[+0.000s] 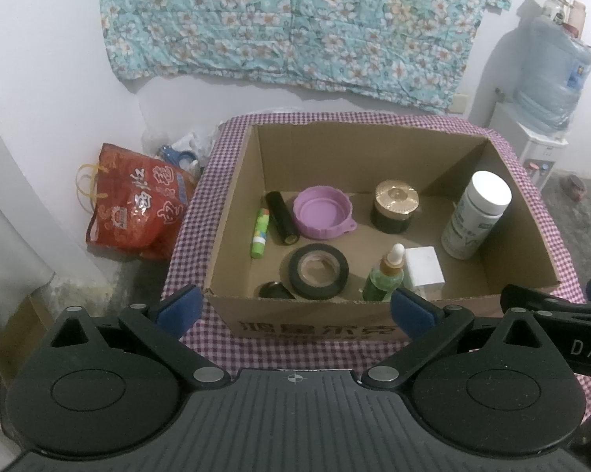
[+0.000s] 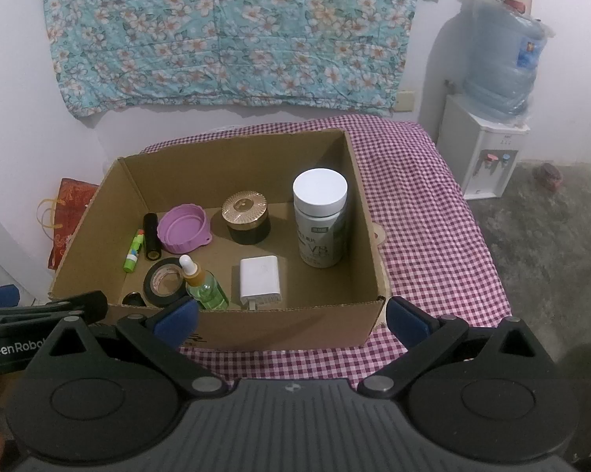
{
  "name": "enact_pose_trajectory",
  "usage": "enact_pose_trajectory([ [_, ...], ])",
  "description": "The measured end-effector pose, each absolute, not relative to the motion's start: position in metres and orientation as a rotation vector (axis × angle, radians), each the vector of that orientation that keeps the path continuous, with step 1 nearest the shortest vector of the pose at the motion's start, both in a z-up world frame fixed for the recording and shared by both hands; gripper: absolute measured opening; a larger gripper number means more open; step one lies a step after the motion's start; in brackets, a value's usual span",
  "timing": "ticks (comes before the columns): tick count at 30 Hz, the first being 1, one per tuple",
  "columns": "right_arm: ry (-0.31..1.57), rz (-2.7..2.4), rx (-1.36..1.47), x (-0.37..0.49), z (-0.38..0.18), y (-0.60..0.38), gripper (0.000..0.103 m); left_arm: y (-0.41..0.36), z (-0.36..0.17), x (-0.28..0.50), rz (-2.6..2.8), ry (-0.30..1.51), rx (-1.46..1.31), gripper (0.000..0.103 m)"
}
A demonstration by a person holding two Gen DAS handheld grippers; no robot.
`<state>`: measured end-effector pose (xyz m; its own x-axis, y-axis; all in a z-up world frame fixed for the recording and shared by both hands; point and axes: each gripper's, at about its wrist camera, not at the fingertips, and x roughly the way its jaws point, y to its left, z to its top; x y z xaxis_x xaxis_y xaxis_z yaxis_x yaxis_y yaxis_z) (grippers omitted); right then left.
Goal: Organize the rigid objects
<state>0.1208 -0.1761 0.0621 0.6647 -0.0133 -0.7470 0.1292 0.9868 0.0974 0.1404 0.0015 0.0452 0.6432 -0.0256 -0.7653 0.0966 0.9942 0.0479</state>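
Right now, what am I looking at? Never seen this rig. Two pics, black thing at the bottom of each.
No robot arm here: a person holds a two-finger gripper in each hand, each with a fisheye camera looking forward along its fingers. One picture comes from the left gripper, the other from the right gripper. The black shape at the bottom is the gripper's own body; the blue pads are its fingertips. Both are open and hold nothing.

Ahead, on a purple checked cloth, sits an open cardboard box. Inside: a white-capped bottle, a gold-lidded jar, a purple lid, a black tape roll, a green dropper bottle, a white charger, a black cylinder and a green glue stick.

Each view also catches the other gripper at its edge.
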Motion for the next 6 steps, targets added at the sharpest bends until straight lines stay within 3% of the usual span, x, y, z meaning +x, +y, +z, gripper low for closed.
enact_pose_trajectory([
  [6,0.842,-0.08,0.149,0.1211,0.0613,-0.1787,0.103,0.0014,0.0454,0.1405,-0.069,0.87,0.086,0.102],
])
